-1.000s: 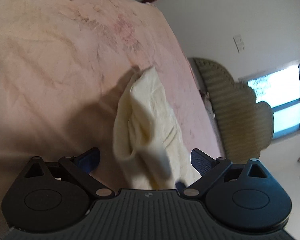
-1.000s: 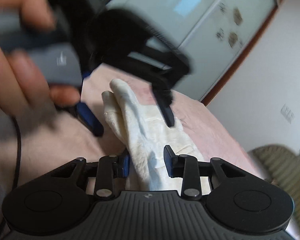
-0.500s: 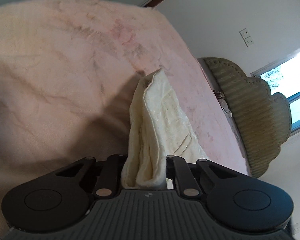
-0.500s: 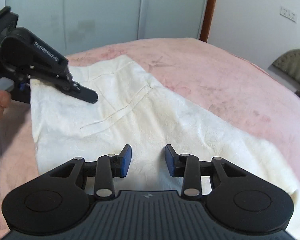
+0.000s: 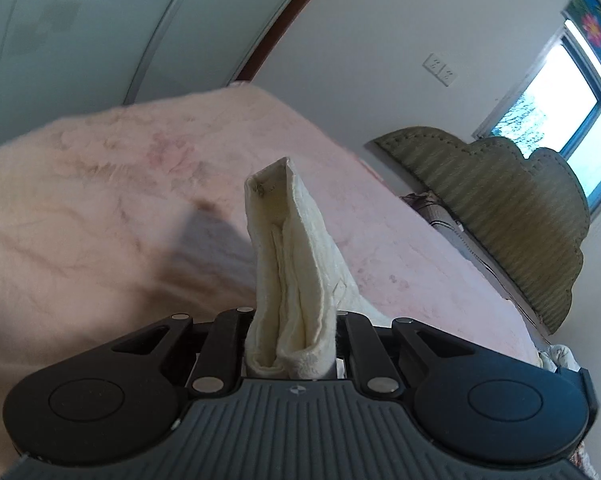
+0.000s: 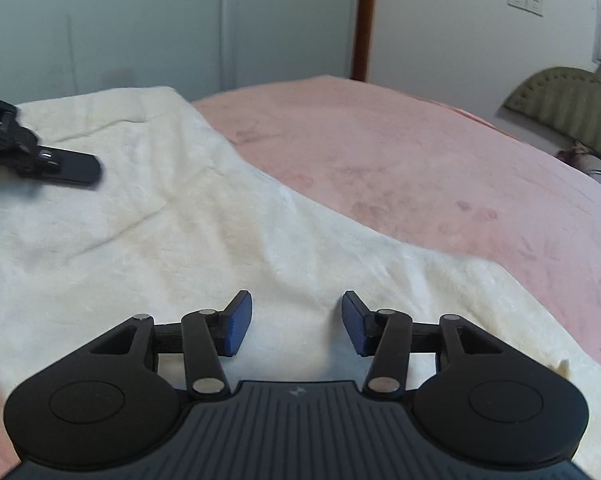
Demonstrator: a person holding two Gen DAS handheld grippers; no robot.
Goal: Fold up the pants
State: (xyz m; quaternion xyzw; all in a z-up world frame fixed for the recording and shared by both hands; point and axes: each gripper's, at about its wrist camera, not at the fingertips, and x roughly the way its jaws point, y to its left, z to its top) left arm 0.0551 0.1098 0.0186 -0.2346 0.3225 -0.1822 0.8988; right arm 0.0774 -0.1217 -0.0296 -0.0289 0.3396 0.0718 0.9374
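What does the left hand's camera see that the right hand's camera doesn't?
Only the left wrist view shows the left gripper with its jaws shut on a bunched fold of the cream pants, plus the window. Only the right wrist view shows the right gripper with jaws open above the pants spread flat. Both show the pants, the pink bedspread, the green headboard and wall sockets.

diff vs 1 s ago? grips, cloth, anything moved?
Left gripper went from open to shut on the cream pants and lifted the bunched edge. Right gripper opened slightly and holds nothing; the pants now lie spread flat under it. The pink bedspread is unchanged.
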